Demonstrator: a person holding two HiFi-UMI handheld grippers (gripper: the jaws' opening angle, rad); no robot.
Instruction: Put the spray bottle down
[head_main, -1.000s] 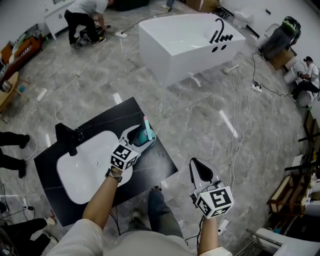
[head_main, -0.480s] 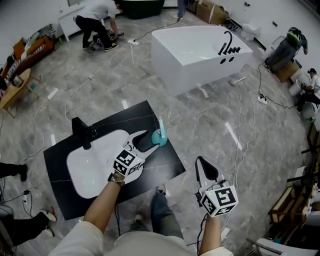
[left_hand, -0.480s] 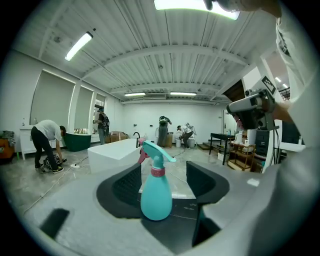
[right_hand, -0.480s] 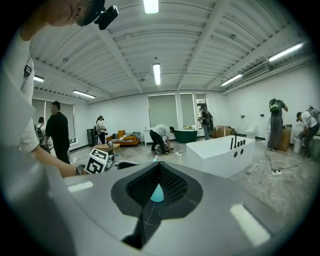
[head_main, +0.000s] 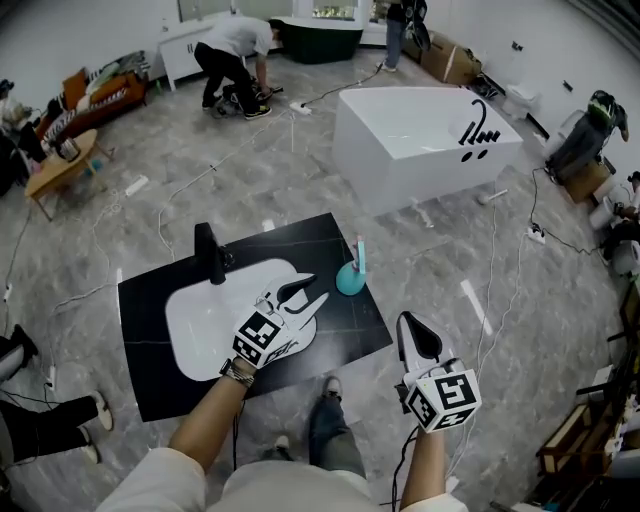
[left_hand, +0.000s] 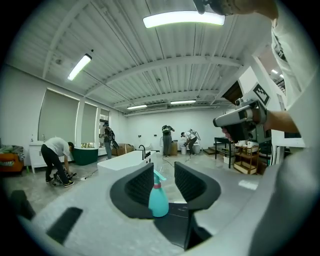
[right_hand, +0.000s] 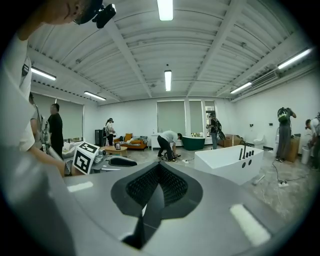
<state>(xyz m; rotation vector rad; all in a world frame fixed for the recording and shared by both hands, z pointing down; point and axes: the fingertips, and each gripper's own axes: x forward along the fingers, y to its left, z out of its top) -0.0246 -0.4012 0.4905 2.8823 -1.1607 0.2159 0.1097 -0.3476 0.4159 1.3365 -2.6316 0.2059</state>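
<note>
Spray bottle: I am seeing the teal spray bottle (head_main: 349, 277) standing upright on the black desk (head_main: 340, 335), near its far right edge and just beside the white basin (head_main: 200, 320). Nothing is touching it, so I am judging the put-down as done.
Left claw: the left claw (head_main: 314, 289) is hovering over the basin's right end, pointing toward the bottle but apart from it. Its jaws are closing from wide to narrow with nothing pressed between the pads. In the left gripper view the bottle (left_hand: 158, 200) is showing in the gap, but the head view is placing it beyond the tips.
Why that spot: I am reading it as a flat patch of desk outside the basin and well away from the faucet (head_main: 210, 255), where the bottle is resting on its own base.
Right claw: the right claw (head_main: 408, 326) is hanging off the desk's near right corner, over the floor, jaws together and empty. I am judging it parked aside because one claw is enough for this bottle.
Risk: the bottle is sitting near the desk edge, so I am expecting a stray knock could tip it off.
</note>
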